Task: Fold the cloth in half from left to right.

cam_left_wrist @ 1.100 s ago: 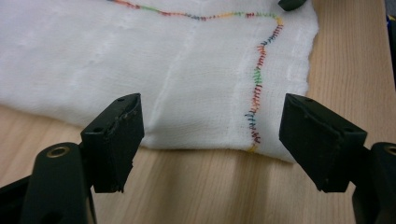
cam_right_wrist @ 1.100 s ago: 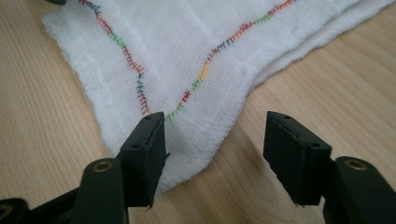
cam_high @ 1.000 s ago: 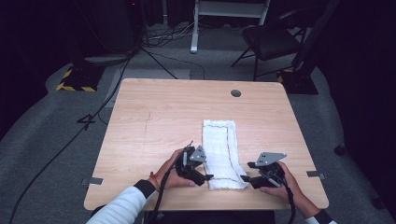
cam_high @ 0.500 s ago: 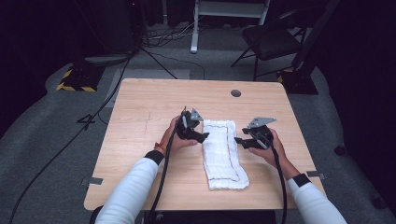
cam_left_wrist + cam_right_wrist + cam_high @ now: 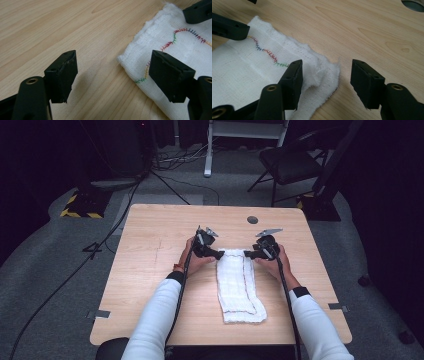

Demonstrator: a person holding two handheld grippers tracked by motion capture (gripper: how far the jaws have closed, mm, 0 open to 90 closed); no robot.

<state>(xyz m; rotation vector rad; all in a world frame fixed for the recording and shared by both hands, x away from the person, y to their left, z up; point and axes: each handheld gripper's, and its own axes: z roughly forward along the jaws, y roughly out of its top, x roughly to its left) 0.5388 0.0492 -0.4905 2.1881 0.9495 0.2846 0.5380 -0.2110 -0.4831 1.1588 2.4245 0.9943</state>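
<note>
A person's 2 sleeves [image 5: 155, 320] in white come in from the near edge of the table [image 5: 150, 290], each hand holding a gripper. Between the forearms lies a white cloth [image 5: 239, 285], folded into a long strip that runs from near the front edge up toward the middle of the table, slightly slanted with its near end to the right. A thin line of coloured stitching runs along it.

At the far end of the cloth the 2 grippers face each other across its width. The left gripper [image 5: 214, 253] sits at the far left corner. In the left gripper view its jaws stand wide apart and hold nothing; the cloth corner [image 5: 160, 52] lies between them, closer to the right jaw, which seems to hover over the fabric, though contact is hard to judge.

The right gripper [image 5: 251, 254] sits at the far right corner. In the right gripper view its jaws are also spread wide with nothing clamped; a rumpled corner of cloth [image 5: 319, 72] rises in the gap beside the left jaw, and bare wood shows under the right jaw.

Farther on, a round grommet [image 5: 252, 220] is set into the table near its far edge. Beyond the table, a chair [image 5: 290, 165] and cables [image 5: 165, 180] lie on the grey floor.
</note>
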